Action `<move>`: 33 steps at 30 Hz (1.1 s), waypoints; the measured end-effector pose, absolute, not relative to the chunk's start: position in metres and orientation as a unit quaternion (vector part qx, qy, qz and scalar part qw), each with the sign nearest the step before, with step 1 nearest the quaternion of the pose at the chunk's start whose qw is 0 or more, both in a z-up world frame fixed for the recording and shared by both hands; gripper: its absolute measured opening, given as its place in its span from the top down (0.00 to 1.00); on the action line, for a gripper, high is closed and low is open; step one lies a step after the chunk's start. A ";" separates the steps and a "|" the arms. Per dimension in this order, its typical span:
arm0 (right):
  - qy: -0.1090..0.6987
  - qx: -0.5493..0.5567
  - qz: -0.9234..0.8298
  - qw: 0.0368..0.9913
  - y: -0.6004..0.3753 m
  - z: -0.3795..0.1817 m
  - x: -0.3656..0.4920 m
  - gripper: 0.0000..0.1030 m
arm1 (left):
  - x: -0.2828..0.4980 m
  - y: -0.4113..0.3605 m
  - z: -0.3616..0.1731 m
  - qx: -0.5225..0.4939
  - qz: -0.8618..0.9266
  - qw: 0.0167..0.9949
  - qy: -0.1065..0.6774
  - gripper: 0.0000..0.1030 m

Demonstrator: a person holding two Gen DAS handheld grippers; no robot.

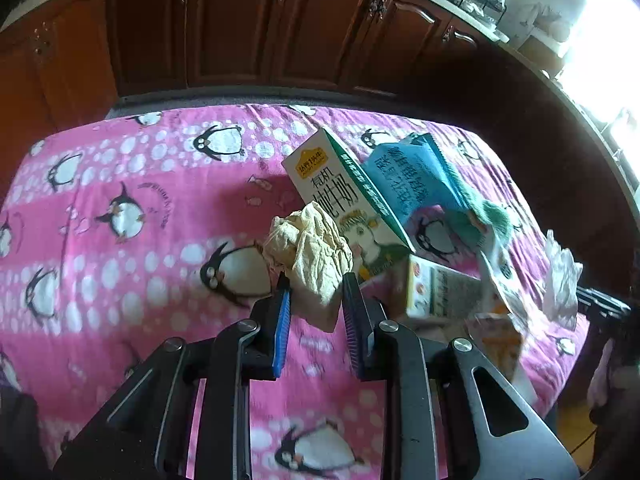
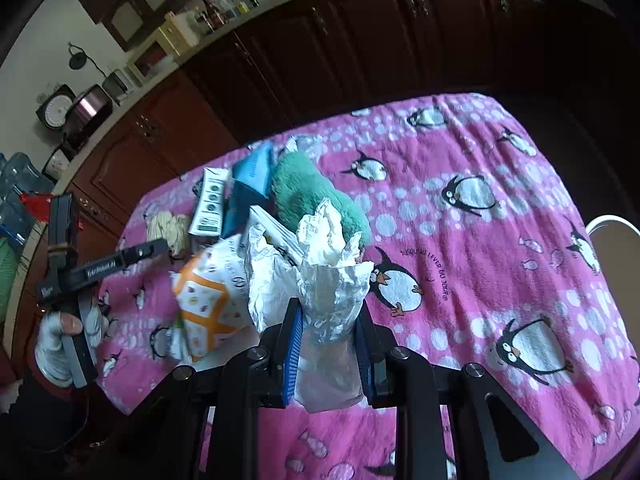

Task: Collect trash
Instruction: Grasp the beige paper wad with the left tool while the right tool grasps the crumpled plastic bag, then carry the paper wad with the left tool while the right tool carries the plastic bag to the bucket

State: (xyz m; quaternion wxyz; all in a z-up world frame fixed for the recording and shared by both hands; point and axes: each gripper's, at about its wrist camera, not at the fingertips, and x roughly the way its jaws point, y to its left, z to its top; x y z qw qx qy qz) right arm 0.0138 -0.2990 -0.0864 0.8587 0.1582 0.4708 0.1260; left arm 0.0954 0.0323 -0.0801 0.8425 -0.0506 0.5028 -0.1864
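A pile of trash lies on the pink penguin blanket (image 1: 120, 184). My left gripper (image 1: 316, 292) is shut on a crumpled beige paper wad (image 1: 308, 248), held just above the blanket. Behind it lean a white milk carton (image 1: 340, 196), a blue packet (image 1: 404, 176) and a small box (image 1: 440, 292). My right gripper (image 2: 328, 316) is shut on a crumpled white tissue (image 2: 320, 272). Behind it lie a green fuzzy cloth (image 2: 312, 192) and an orange-and-white wrapper (image 2: 204, 300). The left gripper also shows in the right wrist view (image 2: 160, 246), at the beige wad (image 2: 168, 226).
Dark wooden cabinets (image 1: 240, 28) under a countertop run along the far side of the blanket. Bottles (image 2: 224, 8) and appliances stand on the counter. A white round rim (image 2: 612, 224) shows past the blanket's right edge. The blanket's left part (image 1: 80, 280) and right part (image 2: 500, 200) carry only the penguin print.
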 end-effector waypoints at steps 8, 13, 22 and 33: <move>0.441 0.158 0.134 0.873 -0.299 -0.060 -0.001 0.77 | 0.066 0.021 -0.049 -0.037 -0.203 0.856 0.475 0.79; 0.432 0.157 0.137 0.877 -0.298 -0.053 -0.006 0.77 | 0.053 0.000 -0.033 -0.027 -0.223 0.859 0.460 0.79; 0.416 0.159 0.127 0.886 -0.307 -0.040 -0.018 0.77 | 0.039 -0.035 -0.015 -0.014 -0.254 0.860 0.442 0.79; 0.400 0.159 0.114 0.895 -0.318 -0.027 -0.028 0.77 | 0.032 -0.072 0.003 0.005 -0.278 0.861 0.426 0.79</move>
